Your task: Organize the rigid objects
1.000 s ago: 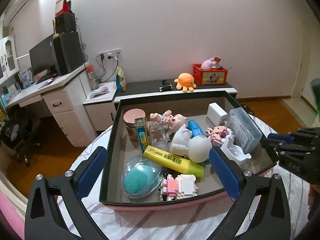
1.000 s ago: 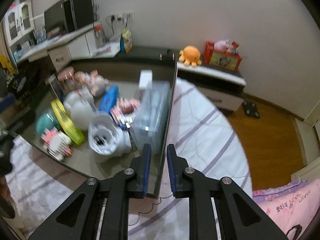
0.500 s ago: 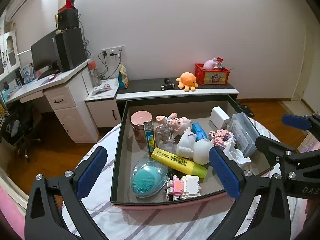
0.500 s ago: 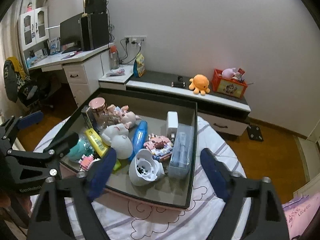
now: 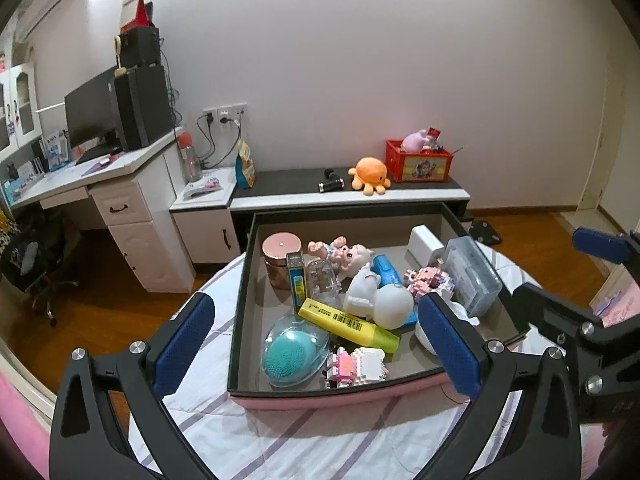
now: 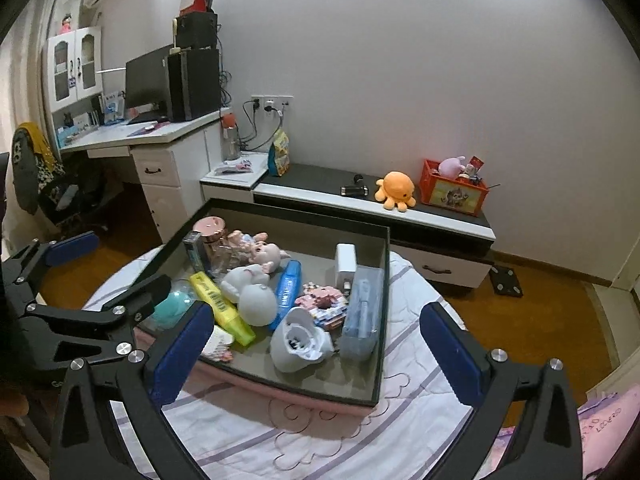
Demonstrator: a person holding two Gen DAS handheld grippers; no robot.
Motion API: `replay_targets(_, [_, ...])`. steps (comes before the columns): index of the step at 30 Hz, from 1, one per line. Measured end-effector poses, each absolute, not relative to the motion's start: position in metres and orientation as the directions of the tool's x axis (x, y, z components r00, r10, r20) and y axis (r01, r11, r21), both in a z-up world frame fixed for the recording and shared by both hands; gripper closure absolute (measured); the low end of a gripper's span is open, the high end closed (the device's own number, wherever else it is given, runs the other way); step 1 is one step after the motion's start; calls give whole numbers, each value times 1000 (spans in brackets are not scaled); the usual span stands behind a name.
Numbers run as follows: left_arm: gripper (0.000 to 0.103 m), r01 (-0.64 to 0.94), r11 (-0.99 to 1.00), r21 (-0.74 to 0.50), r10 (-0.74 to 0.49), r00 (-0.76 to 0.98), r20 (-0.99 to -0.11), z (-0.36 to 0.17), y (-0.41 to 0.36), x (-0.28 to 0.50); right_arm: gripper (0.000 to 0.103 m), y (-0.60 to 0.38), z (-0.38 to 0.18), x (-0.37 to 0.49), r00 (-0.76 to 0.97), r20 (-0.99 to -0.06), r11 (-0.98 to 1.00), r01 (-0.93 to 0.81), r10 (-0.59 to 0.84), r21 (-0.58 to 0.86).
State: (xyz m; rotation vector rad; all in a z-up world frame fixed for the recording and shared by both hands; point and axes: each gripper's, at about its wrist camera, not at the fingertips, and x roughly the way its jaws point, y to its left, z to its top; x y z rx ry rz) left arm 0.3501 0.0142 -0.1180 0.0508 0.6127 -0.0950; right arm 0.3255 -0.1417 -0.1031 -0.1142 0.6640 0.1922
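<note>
With my right gripper just sprung wide and empty and my left gripper also apart, I'd judge the yellow highlighter, lying inside the box on the bed, light, stiff and slick, best pinched mid-barrel.

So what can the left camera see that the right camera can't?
Only the left wrist view shows the whole round teal brush in its clear shell and the right gripper at the edge. Only the right wrist view shows the open mouth of the white cup-shaped holder, the white wall cabinet with glass doors and the left gripper. Both show the dark open box, yellow highlighter and orange plush octopus.
</note>
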Motion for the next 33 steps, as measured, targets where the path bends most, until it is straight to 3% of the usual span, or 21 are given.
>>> replay_targets(14, [0, 73, 996, 56, -42, 906, -422, -72, 16, 280, 0, -131, -65, 256, 866, -480, 979, -196, 143, -62])
replay_targets(26, [0, 5, 996, 88, 13, 979, -202, -25, 17, 161, 0, -130, -23, 161, 946, -292, 984, -167, 142, -62])
replay_targets(33, [0, -19, 997, 80, 30, 990, -135, -17, 16, 101, 0, -130, -14, 109, 964, -221, 987, -158, 145, -41])
